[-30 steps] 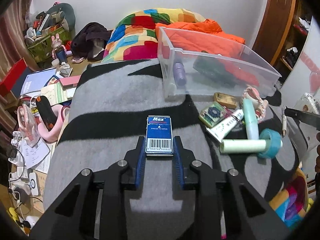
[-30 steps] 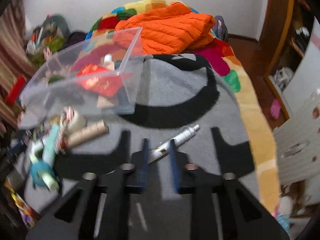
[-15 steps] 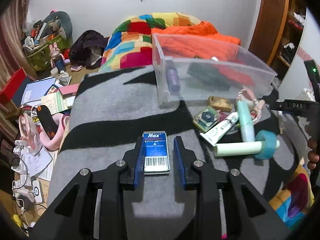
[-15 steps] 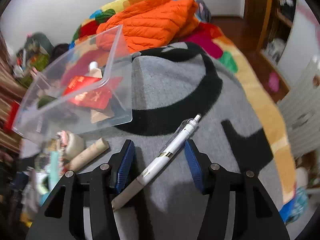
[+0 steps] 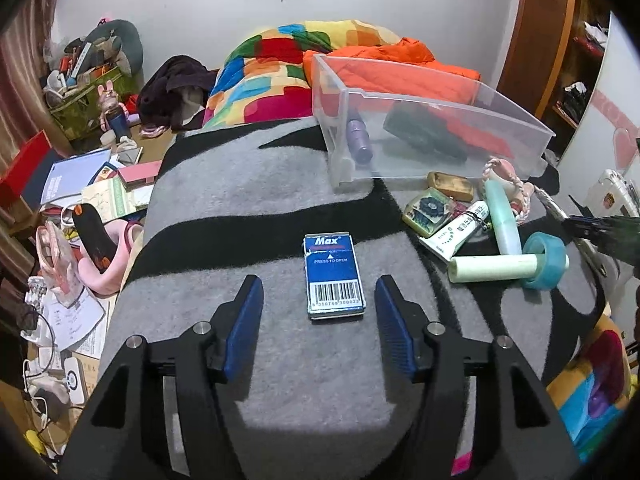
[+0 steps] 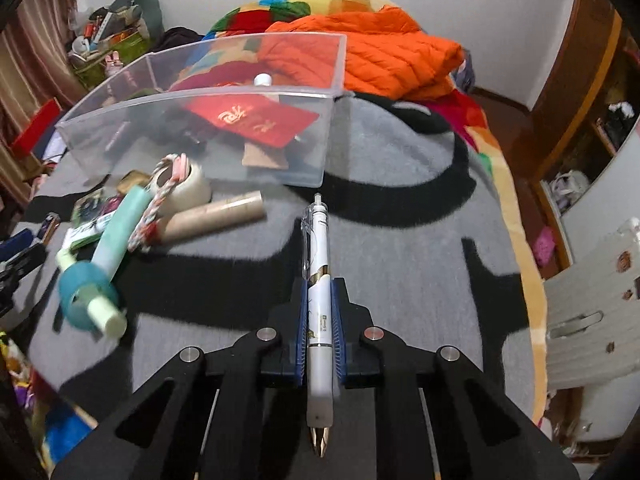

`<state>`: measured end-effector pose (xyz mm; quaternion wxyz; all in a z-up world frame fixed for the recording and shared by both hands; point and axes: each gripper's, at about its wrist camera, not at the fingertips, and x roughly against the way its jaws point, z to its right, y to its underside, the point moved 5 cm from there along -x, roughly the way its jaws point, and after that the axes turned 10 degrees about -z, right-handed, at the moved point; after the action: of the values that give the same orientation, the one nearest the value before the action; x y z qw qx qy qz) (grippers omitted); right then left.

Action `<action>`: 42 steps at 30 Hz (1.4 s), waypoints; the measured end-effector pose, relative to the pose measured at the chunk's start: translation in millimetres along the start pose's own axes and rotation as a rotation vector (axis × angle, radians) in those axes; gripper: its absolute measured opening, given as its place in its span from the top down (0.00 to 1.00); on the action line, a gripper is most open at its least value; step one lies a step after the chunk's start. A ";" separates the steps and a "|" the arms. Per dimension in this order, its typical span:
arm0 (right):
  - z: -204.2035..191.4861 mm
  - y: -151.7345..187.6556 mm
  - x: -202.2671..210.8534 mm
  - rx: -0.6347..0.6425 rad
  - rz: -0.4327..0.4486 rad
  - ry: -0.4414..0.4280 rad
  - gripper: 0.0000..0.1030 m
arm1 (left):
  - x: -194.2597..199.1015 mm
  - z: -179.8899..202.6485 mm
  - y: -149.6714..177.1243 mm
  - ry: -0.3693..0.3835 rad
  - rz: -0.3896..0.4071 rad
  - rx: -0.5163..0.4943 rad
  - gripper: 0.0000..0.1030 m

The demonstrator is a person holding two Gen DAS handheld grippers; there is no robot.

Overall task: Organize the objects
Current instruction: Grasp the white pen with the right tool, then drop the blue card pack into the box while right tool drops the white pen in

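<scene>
We see a fuzzy grey-and-black blanket (image 5: pixel 248 200) under a flat blue staple box (image 5: pixel 333 276), which lies untouched between our left gripper's (image 5: pixel 319 312) wide-spread fingers. Our right gripper (image 6: pixel 319 312) is clamped on a smooth white pen (image 6: pixel 319 280), tip toward the camera. The clear plastic bin (image 6: pixel 200 128) holds a red envelope (image 6: pixel 256 118); tubes and tape rolls (image 6: pixel 86 294) crowd beside it.
</scene>
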<state>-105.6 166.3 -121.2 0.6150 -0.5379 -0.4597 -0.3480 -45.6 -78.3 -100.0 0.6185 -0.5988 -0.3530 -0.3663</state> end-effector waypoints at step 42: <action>-23.0 -129.0 68.9 0.129 0.323 -0.234 0.90 | 19.1 59.2 -146.7 0.072 0.109 0.008 0.74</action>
<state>-197.1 125.3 -12.4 0.6385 -0.6007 -0.4571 -0.1499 -164.7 -21.8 -10.5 0.6524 -0.6009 -0.2988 -0.3521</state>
